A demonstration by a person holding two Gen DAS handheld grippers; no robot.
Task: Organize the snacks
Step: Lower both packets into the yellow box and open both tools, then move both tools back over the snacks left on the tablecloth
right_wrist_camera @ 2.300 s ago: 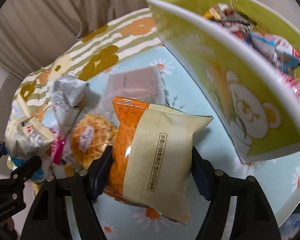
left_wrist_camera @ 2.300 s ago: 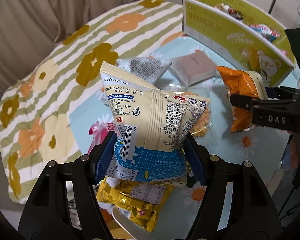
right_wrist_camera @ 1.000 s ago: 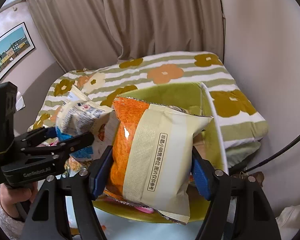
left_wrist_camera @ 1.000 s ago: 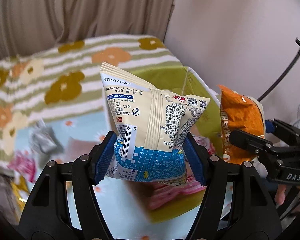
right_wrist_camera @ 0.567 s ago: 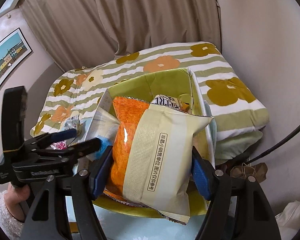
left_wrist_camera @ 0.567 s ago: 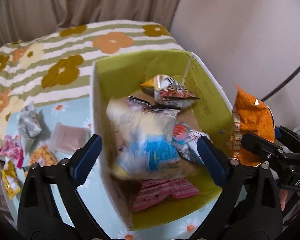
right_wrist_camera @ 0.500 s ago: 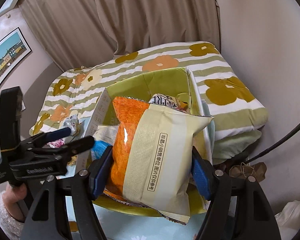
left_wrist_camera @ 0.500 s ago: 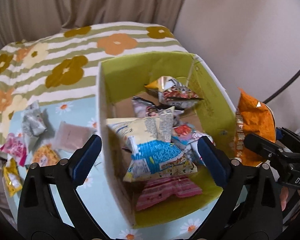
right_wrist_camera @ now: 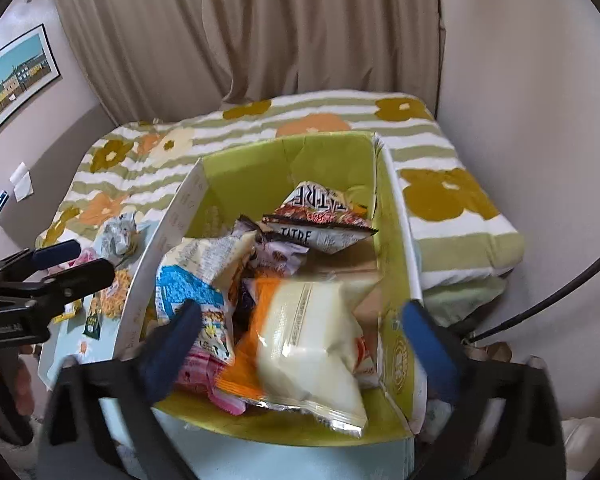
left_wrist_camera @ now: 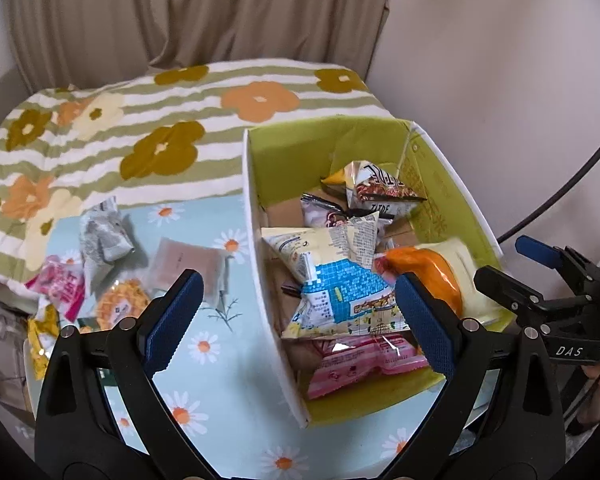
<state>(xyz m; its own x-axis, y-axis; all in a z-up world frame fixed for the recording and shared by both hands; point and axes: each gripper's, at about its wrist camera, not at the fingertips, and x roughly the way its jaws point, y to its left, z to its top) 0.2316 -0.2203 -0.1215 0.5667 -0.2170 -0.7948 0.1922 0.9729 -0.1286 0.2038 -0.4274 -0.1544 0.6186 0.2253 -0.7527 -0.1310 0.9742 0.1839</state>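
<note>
Green box (left_wrist_camera: 452, 184), five snack packets inside, two tools spread

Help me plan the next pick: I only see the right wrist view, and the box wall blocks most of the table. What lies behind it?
Observer: A flat brown packet lies on the table, close to the box wall.
Operator: Is the left gripper free to take it?
Observer: Yes. The left gripper is open with nothing between its pads. One finger is over the table, the other over the box.
Operator: Anything at the table's far side?
Observer: A yellow packet lies at its left edge, just past a pink packet.
</note>
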